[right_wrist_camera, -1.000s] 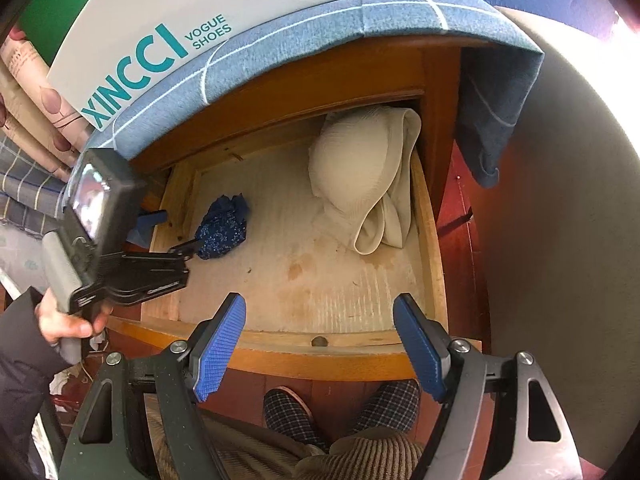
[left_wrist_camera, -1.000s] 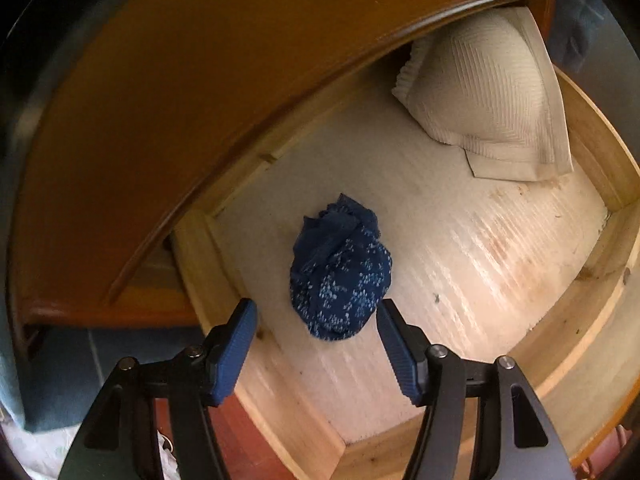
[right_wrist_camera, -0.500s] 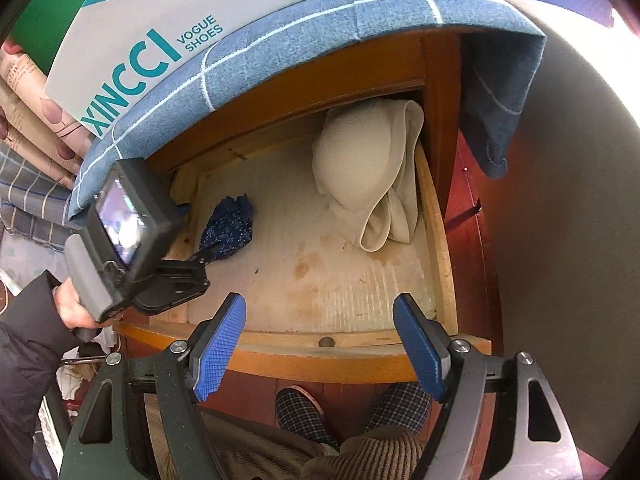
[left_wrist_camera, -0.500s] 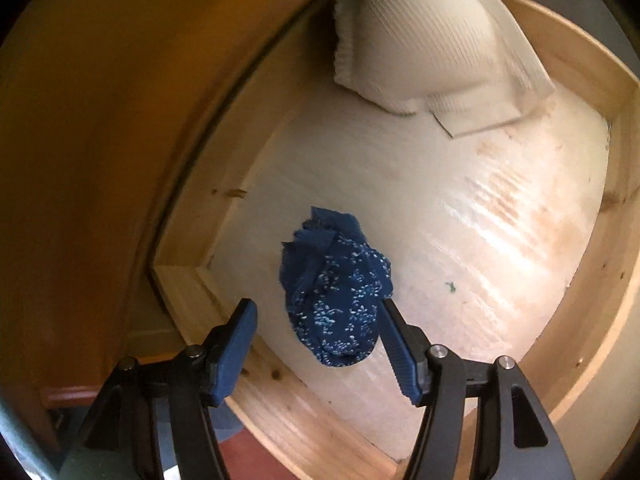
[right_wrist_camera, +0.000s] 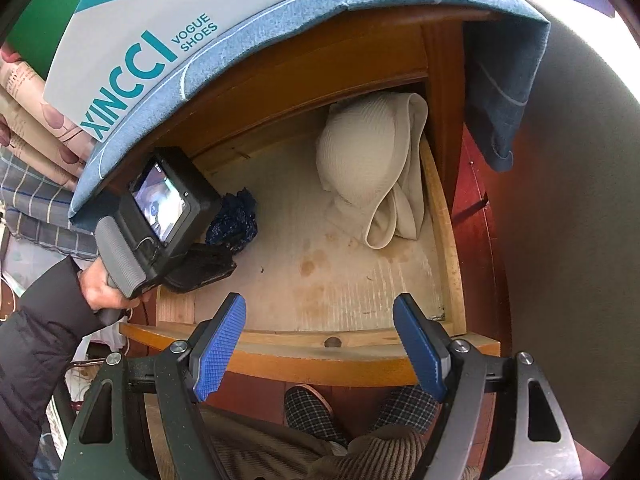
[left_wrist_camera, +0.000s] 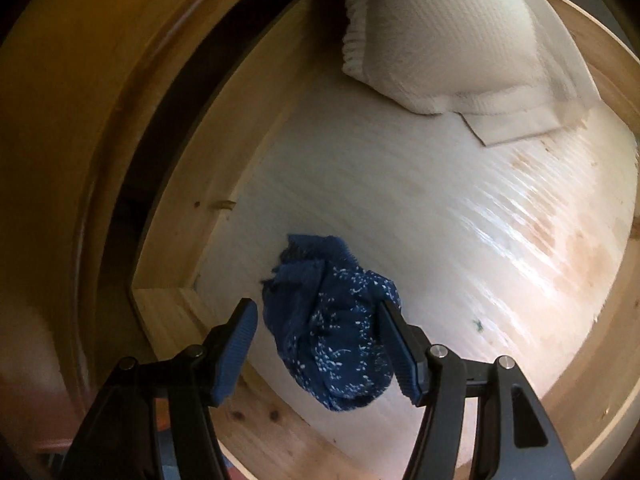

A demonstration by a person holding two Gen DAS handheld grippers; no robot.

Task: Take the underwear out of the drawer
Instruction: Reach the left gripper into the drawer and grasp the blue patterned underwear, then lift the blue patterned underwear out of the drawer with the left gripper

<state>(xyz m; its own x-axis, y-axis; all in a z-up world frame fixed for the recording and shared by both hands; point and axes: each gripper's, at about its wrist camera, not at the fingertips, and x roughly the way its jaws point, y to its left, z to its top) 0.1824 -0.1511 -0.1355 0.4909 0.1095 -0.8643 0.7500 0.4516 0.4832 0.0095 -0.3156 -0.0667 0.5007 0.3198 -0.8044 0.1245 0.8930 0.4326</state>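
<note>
Now the left gripper [left_wrist_camera: 316,342], unclenched, straddles crumpled blue underwear [left_wrist_camera: 334,330] near the wooden drawer's [left_wrist_camera: 256,412] left wall; right gripper [right_wrist_camera: 320,346] gapes empty.

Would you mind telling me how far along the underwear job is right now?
Done: the drawer stands open. In hand: the left hand-held gripper is down inside it, jaws open around the blue underwear, which lies on the drawer floor; one pad looks close to or against the cloth, with no squeeze yet. The right hand-held gripper waits open at the drawer's front. Left: close, lift the underwear out. The cream garment lies untouched.
</note>
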